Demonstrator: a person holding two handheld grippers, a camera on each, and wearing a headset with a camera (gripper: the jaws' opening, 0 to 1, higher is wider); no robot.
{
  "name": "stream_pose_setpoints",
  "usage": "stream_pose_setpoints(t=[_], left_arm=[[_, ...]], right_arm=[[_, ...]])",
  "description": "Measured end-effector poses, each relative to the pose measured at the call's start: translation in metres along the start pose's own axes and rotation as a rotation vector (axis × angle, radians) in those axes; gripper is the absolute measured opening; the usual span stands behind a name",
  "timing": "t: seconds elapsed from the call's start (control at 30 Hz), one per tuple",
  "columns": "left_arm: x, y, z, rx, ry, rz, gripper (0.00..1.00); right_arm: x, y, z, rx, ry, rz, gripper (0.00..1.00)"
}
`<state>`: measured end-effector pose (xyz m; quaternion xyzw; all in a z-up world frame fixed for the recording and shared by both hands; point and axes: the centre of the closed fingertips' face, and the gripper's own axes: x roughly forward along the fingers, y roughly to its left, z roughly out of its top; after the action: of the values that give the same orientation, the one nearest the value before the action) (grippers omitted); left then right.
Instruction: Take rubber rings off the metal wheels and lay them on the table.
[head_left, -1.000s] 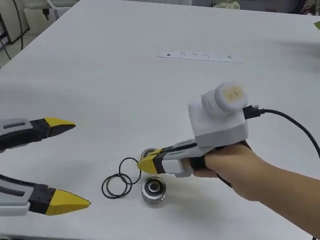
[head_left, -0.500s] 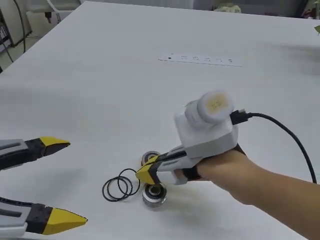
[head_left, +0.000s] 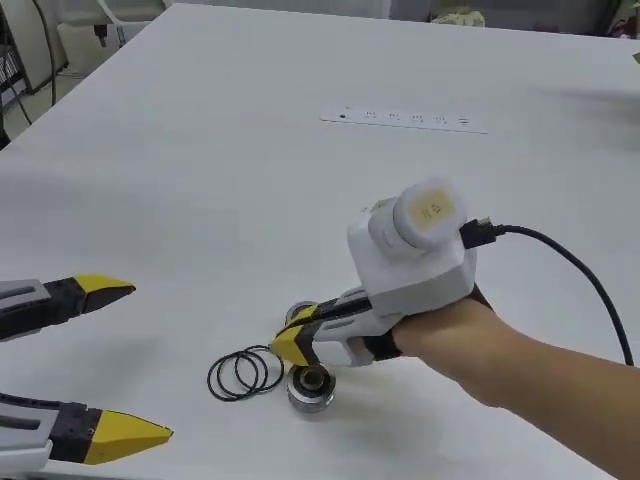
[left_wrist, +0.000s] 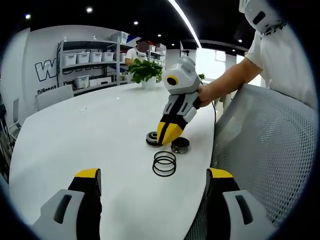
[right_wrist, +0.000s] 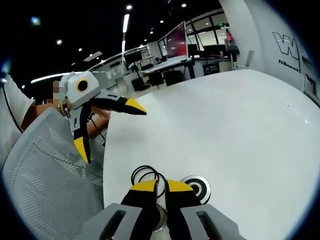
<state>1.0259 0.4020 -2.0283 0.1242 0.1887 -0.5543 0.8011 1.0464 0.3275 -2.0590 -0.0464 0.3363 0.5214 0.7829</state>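
Three thin black rubber rings (head_left: 244, 373) lie overlapping on the white table (head_left: 200, 180). One metal wheel (head_left: 310, 389) stands just right of them. A second wheel (head_left: 298, 314) sits behind it, half hidden by my right gripper (head_left: 287, 346). That gripper's yellow tips are shut and hover between the two wheels, at the rings' right edge. In the right gripper view the shut jaws sit over one wheel (right_wrist: 159, 218), the rings (right_wrist: 145, 174) lie just ahead, and the other wheel (right_wrist: 196, 186) is to the right. My left gripper (head_left: 122, 362) is open, apart from the rings (left_wrist: 164, 163).
A white power strip (head_left: 405, 118) lies far back on the table. A black cable (head_left: 570, 260) trails from the right gripper. A mesh chair back (left_wrist: 260, 150) stands at the table's near edge. Shelves and a plant (left_wrist: 146, 72) are beyond the table.
The right gripper has come down and slightly left between the wheels. One ring loop that stuck out toward its tips now lies flat with the others. The left gripper has barely moved.
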Motion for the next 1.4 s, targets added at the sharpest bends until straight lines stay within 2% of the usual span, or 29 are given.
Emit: stream_pose_setpoints(t=[0.23, 0.4, 0.67, 0.77, 0.87, 1.07, 1.2, 1.3, 1.4], left_arm=[[0.005, 0.002, 0.008, 0.025, 0.005, -0.02, 0.83], [0.012, 0.004, 0.017, 0.063, -0.001, -0.037, 0.82], [0.027, 0.004, 0.032, 0.133, 0.015, -0.08, 0.78], [0.033, 0.002, 0.038, 0.168, 0.014, -0.102, 0.72], [0.04, 0.0, 0.046, 0.161, -0.009, -0.134, 0.7], [0.054, 0.002, 0.052, 0.177, -0.003, -0.155, 0.66], [0.065, 0.003, 0.057, 0.214, -0.015, -0.163, 0.57], [0.076, 0.004, 0.059, 0.215, -0.015, -0.163, 0.53], [0.086, 0.001, 0.061, 0.227, -0.014, -0.179, 0.44]], right_arm=[[-0.015, 0.0, 0.016, 0.0, -0.106, 0.026, 0.05], [-0.023, -0.008, 0.017, 0.007, -0.136, 0.013, 0.09], [-0.035, -0.024, 0.012, 0.005, -0.167, -0.017, 0.16], [-0.037, -0.029, 0.008, 0.006, -0.165, -0.03, 0.18], [-0.036, -0.033, 0.0, -0.001, -0.137, -0.047, 0.21], [-0.033, -0.037, -0.011, -0.013, -0.104, -0.058, 0.24], [-0.029, -0.041, -0.023, -0.05, -0.05, -0.076, 0.24], [-0.027, -0.039, -0.028, -0.054, -0.032, -0.074, 0.24], [-0.026, -0.039, -0.03, -0.064, -0.022, -0.074, 0.24]])
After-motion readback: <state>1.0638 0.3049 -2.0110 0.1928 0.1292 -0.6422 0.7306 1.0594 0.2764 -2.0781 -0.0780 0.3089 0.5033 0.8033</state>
